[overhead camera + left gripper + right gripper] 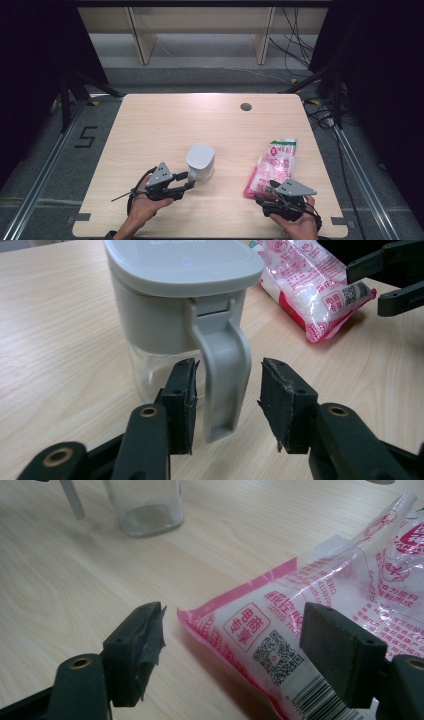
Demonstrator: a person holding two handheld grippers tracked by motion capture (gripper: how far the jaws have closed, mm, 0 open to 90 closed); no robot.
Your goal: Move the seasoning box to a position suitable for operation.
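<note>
Jar: the lidded jar (200,161) stands upright near the table's (150,125) middle, its grey handle (223,375) facing the person.
Left gripper (227,405): jaws apart, straddling the handle without pinching it (one pad nearly touches).
Bag: the pink-and-clear bag (320,630) lies flat, well right of the jar.
Right gripper (235,652): jaws apart around the bag's near corner.
Advice: centre the handle between the pads, close squarely, and bite deep into the bag's corner so the film does not slip.
</note>
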